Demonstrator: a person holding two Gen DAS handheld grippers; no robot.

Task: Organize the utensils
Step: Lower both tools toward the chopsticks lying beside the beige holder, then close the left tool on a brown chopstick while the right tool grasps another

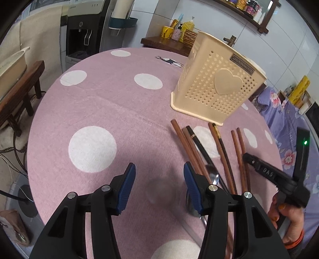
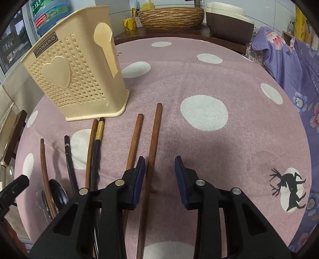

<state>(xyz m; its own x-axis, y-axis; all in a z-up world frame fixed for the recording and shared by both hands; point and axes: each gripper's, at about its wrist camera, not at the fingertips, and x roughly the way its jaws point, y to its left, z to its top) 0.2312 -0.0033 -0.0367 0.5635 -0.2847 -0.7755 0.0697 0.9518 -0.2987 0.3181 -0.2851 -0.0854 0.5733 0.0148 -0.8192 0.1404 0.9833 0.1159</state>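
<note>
A cream perforated utensil holder (image 1: 215, 85) (image 2: 75, 79) with a heart on its side stands upright on the pink dotted tablecloth (image 1: 111, 111). Several brown and black chopsticks (image 1: 223, 147) (image 2: 95, 143) lie side by side in front of it, with a metal spoon (image 1: 214, 176) (image 2: 57, 191) among them. My right gripper (image 2: 159, 165) (image 1: 247, 157) is low over the rightmost brown chopstick (image 2: 154, 139), which runs between its fingers close to the left pad; the right pad stands apart from it. My left gripper (image 1: 159, 173) is open over the cloth just left of the pile; its right finger (image 1: 189, 179) is beside the spoon.
A person's hand (image 1: 287, 221) holds the right gripper at the table's right edge. A purple flowered cloth (image 2: 289, 65) lies beyond the table. A wooden side table with a woven bowl (image 2: 171, 17) and bottles stands behind; a water dispenser (image 1: 83, 33) and a bench (image 1: 18, 95) are to the left.
</note>
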